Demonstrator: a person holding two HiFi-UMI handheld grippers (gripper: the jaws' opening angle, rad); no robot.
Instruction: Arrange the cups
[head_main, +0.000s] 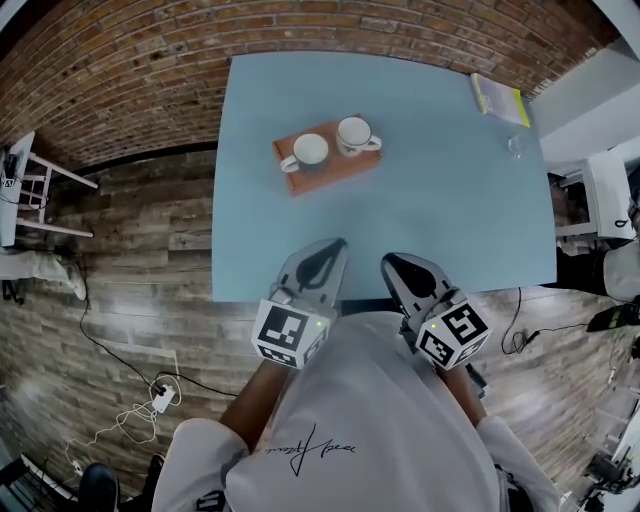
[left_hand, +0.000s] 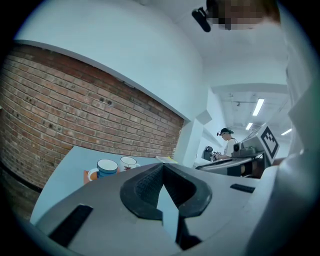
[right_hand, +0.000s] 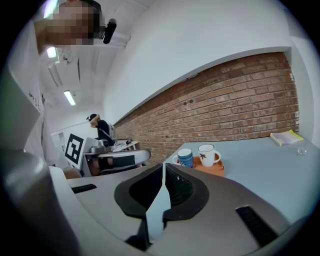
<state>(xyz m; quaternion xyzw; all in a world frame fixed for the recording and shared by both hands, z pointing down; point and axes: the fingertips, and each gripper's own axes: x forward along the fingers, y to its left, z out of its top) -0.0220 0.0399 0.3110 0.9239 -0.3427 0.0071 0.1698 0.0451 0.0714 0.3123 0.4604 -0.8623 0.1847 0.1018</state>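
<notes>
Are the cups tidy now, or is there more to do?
Looks nearly done: the blue cup and the white cup stand side by side on the tray. Nothing is in hand; the left gripper and right gripper are shut and empty at the near edge of the table. Left, maybe: the small glass standing apart.

The blue table (head_main: 430, 215) lies open from its near edge to the wooden tray (head_main: 340, 172), giving a straight reach. On the tray the left cup (head_main: 309, 150) and right cup (head_main: 354, 133) stand nearly touching. A booklet (head_main: 497, 98) and small glass (head_main: 515, 147) occupy the far right corner.
</notes>
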